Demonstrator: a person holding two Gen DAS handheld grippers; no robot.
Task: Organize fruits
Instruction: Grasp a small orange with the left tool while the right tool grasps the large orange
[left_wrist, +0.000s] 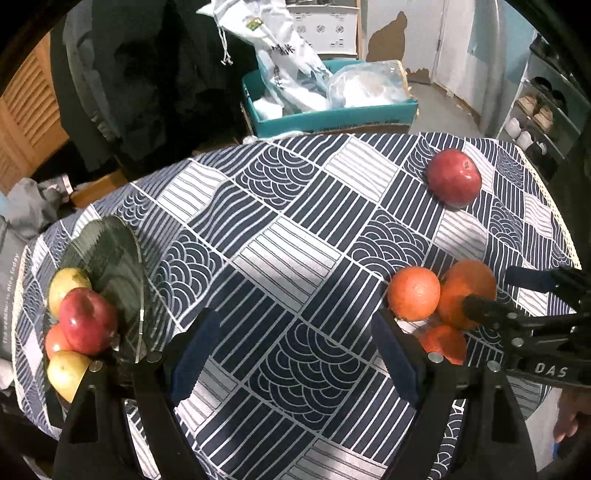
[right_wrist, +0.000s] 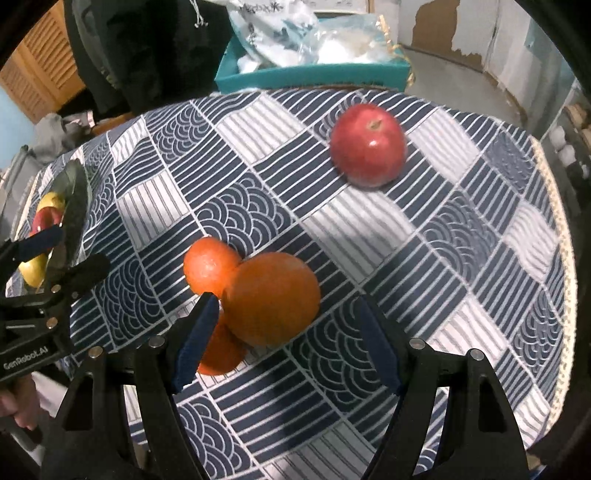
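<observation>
Orange trio (right_wrist: 271, 297) clustered before released right tongs (right_wrist: 286, 339), left tongs (left_wrist: 295, 362) released, red apple (right_wrist: 367, 146) beyond

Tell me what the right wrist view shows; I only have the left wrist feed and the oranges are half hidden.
Observer: Three oranges, bunched and touching; the large orange lies just ahead of the right gripper, whose pads are open and clear of it.
Operator: Report the third orange.
Observer: The low orange sits partly behind that gripper's left pad.
Operator: Check the lone red apple.
Observer: The red apple lies stem up, apart from the oranges.
</observation>
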